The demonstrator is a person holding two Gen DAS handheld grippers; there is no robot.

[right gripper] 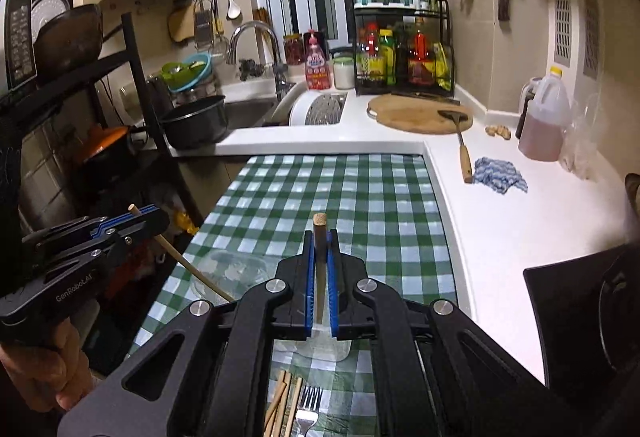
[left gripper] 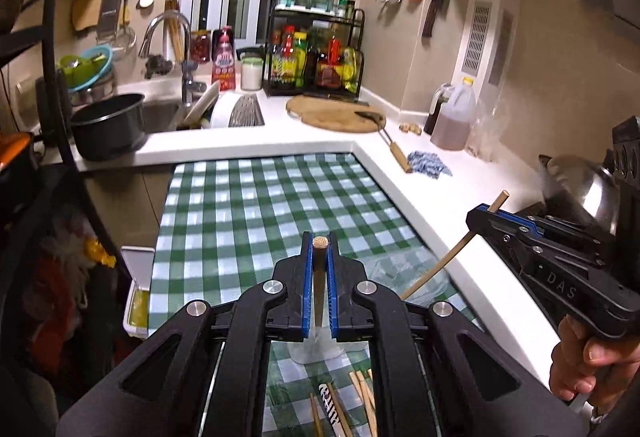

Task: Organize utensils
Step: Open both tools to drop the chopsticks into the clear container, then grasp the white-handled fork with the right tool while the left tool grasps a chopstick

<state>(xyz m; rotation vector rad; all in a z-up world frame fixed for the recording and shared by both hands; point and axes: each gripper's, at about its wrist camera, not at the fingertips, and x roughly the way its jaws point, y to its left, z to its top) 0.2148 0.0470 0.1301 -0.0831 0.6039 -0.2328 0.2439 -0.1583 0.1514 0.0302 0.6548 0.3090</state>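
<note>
Under right jaws only, fork [right gripper: 308, 403]

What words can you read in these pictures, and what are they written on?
"DAS" on the side of the right gripper, letters cut off by the hand.
"GenRobot.AI" on the side of the left gripper.
The pink bottle by the sink and the sauce bottles on the black rack have labels too blurred to read.

Checked table [right gripper: 360, 197] lay before the sink [right gripper: 248, 109] — counter [right gripper: 520, 205] to its right, chopsticks [right gripper: 282, 403] left of fork [right gripper: 309, 403].
</note>
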